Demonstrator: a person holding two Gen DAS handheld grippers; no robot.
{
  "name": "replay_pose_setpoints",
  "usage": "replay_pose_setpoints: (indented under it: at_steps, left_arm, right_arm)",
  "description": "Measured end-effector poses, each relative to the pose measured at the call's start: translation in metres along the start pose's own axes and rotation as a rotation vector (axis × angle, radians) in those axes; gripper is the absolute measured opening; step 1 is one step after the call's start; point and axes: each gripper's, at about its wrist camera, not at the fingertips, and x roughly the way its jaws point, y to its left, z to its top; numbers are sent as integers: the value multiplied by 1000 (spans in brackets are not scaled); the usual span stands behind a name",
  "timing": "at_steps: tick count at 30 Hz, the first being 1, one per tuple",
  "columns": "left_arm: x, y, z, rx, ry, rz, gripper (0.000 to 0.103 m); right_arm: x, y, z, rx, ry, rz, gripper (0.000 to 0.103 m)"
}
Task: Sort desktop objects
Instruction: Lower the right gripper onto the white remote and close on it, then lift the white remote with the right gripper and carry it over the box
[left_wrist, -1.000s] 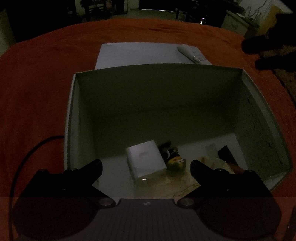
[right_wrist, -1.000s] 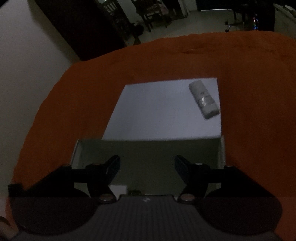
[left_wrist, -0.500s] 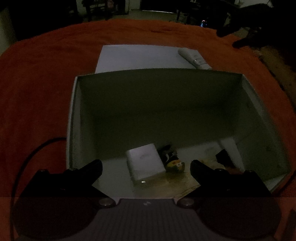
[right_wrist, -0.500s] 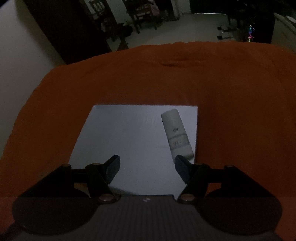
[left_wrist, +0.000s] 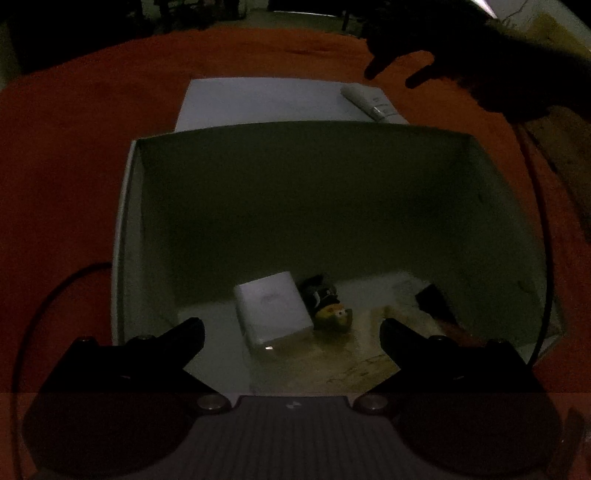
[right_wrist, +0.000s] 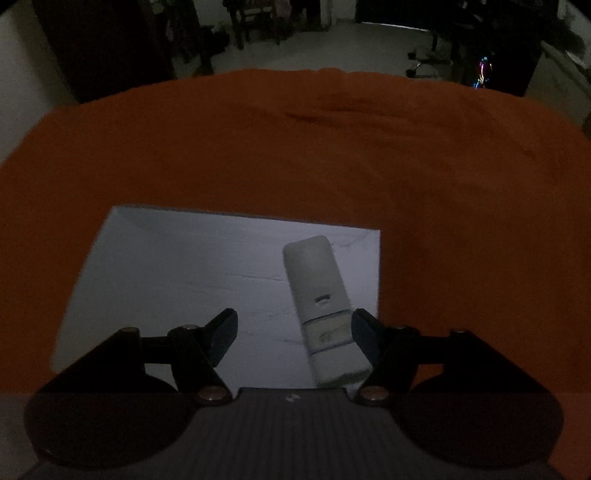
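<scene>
Left wrist view, very dim: left claw (left_wrist: 291, 334) with its two fingers wide apart and nothing between them, hanging over an open white box (left_wrist: 125, 236). Inside the box, ahead of the claw and between the lines of its fingers: a small white cube-shaped carton (left_wrist: 271, 310) with a faint mark on its face, not readable; just right of it and touching or nearly touching, a small toy figure (left_wrist: 330, 312), dark above, yellow below, details hard to make out. Ahead of the right finger, a dark flat item (left_wrist: 432, 301), unidentifiable in the gloom. The box floor nearest the claw shows brownish stains. Beyond the far wall of the box lies a white sheet (left_wrist: 266, 99) on an orange cloth (left_wrist: 74, 147); a white tube (left_wrist: 367, 103) lies at the sheet's right corner, its near end cut off by the box wall. Above the tube the right claw (left_wrist: 391, 74) appears only as a black silhouette. A dark cable (left_wrist: 48, 299) curves left of the left finger. Right wrist view: the right claw's jaws are opening, not pressing on anything; the tube lies on the sheet, its lower end between the fingers, close against the right finger (right_wrist: 364, 332), slightly tilted. A label band and small mark on the tube are illegible. Room beyond is dark.
</scene>
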Motion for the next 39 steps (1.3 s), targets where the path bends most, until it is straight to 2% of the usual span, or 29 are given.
replay_pose_setpoints:
  at_steps: [6, 14, 18, 21, 23, 25, 29, 34, 39]
  left_arm:
    - [3, 2, -4, -6, 28, -10, 103]
    - [5, 1, -6, -4, 38, -11, 103]
    - [4, -2, -6, 3, 42, -23, 103]
    - [2, 1, -8, 19, 34, -20, 103]
    - [4, 6, -9, 4, 39, -15, 103]
    - [4, 10, -8, -13, 42, -19, 103]
    - [2, 7, -9, 0, 43, -46, 103]
    - [1, 7, -9, 6, 44, -51, 103]
    - [3, 7, -10, 0, 52, -48, 103]
  right_arm:
    - [22, -16, 1, 23, 19, 29, 72]
    - [40, -9, -15, -96, 47, 1, 72]
    - [52, -10, -14, -102, 71, -27, 63]
    - [57, -13, -12, -107, 96, -61, 51]
    - [58, -13, -13, -135, 102, -65, 50]
    - [55, -15, -14, -121, 109, -62, 49]
    - [48, -16, -16, -13, 170, -43, 49]
    - [39, -6, -28, -29, 245, -32, 49]
    - [35, -10, -26, 6, 230, -24, 51]
